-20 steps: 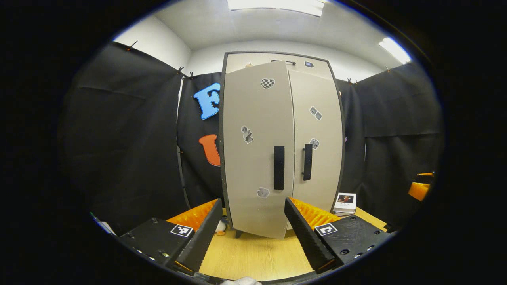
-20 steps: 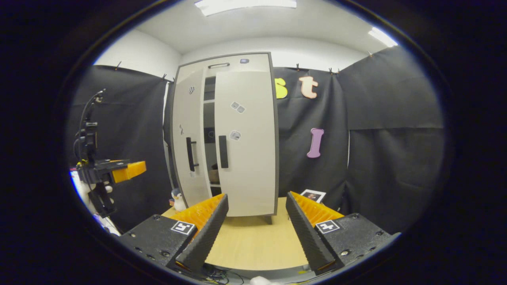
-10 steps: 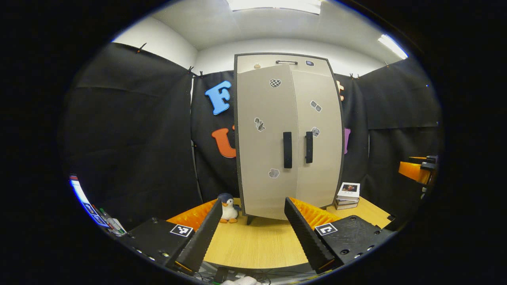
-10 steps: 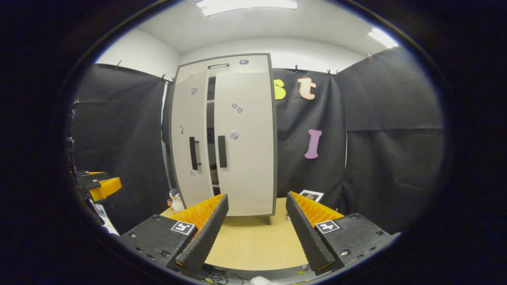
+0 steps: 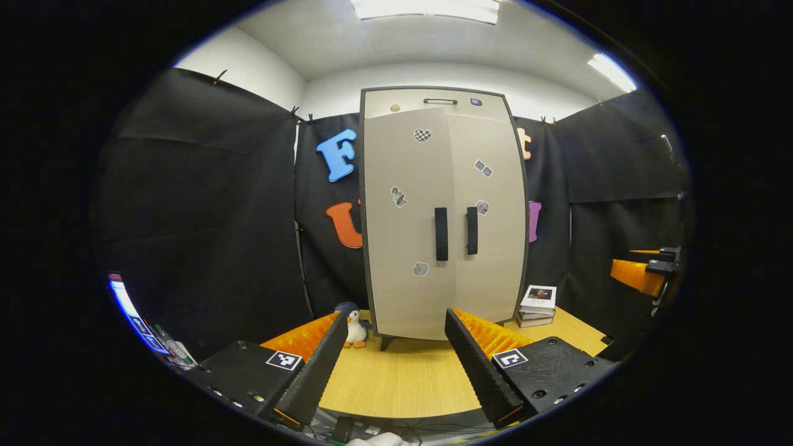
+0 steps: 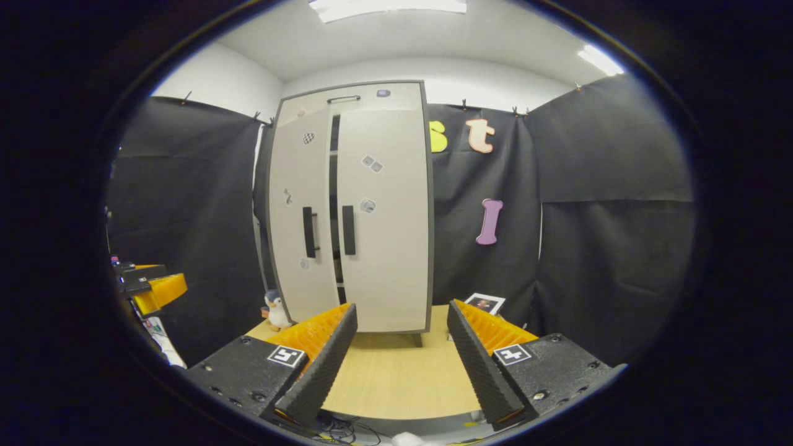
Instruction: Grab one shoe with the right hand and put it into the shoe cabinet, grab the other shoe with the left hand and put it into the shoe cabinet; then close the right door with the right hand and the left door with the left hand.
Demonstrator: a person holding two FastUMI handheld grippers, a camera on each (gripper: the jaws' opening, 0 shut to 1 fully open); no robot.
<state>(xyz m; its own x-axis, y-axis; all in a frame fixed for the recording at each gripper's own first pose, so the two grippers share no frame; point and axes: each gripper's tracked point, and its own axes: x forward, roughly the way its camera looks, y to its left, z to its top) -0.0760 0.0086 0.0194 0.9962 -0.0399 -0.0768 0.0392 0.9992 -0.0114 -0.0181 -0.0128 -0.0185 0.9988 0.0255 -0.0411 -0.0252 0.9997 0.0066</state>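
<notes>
The grey shoe cabinet [image 5: 443,217] stands at the back of the wooden table [image 5: 403,384]. In the left gripper view its left door [image 5: 403,248] and right door [image 5: 495,248] look flush, black handles side by side. In the right gripper view the cabinet [image 6: 384,186] still shows a narrow dark gap [image 6: 335,204] between the left door [image 6: 297,260] and the right door [image 6: 387,260]. My left gripper [image 5: 393,365] is open and empty, well back from the doors. My right gripper [image 6: 399,365] is open and empty too, off the cabinet's right front.
A penguin toy [image 5: 355,327] stands by the cabinet's left foot. A small stack of books [image 5: 538,305] lies at its right. The other gripper shows at the right edge [image 5: 644,275] and at the left edge [image 6: 152,288]. Black cloth walls close in on both sides.
The left door has swung in toward the cabinet, and the gap between the doors has narrowed. My left gripper has drawn back from the door. The right gripper has barely moved.
</notes>
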